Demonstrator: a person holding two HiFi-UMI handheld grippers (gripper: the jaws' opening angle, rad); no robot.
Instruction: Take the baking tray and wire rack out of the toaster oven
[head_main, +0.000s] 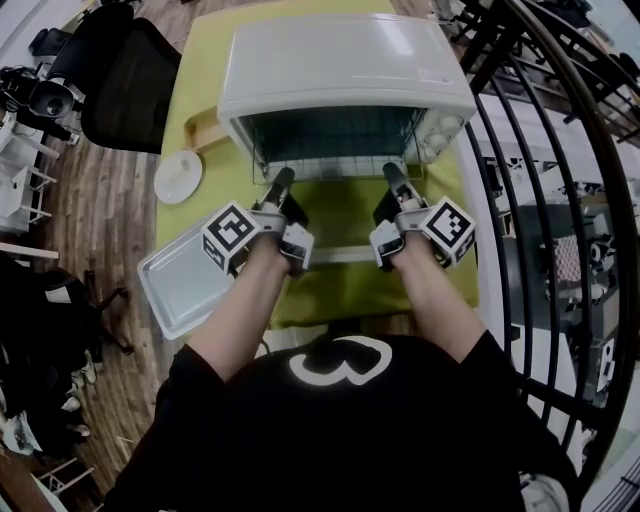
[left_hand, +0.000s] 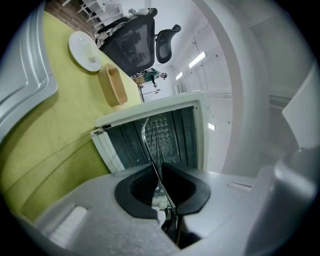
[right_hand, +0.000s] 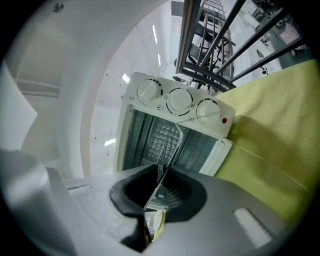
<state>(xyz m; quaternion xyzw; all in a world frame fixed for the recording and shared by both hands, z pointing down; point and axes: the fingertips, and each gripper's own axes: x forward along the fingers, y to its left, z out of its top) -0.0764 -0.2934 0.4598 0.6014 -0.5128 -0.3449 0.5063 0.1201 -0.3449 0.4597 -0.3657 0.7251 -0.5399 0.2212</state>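
The white toaster oven (head_main: 340, 60) stands on a yellow-green cloth with its glass door (head_main: 340, 230) folded down flat. The wire rack (head_main: 335, 165) sticks partly out of the oven's mouth. My left gripper (head_main: 283, 182) is shut on the rack's front edge at the left, my right gripper (head_main: 393, 176) at the right. In the left gripper view the rack (left_hand: 152, 150) runs edge-on between the jaws of the left gripper (left_hand: 167, 210). The right gripper (right_hand: 150, 210) pinches the rack (right_hand: 167, 145) the same way. The grey baking tray (head_main: 185, 275) lies on the table, left of my left arm.
A white plate (head_main: 178, 176) and a small wooden container (head_main: 205, 130) sit left of the oven. A black office chair (head_main: 125, 75) stands beyond the table's left side. A black metal rack (head_main: 540, 200) rises close on the right. The oven's three knobs (right_hand: 170, 100) face me.
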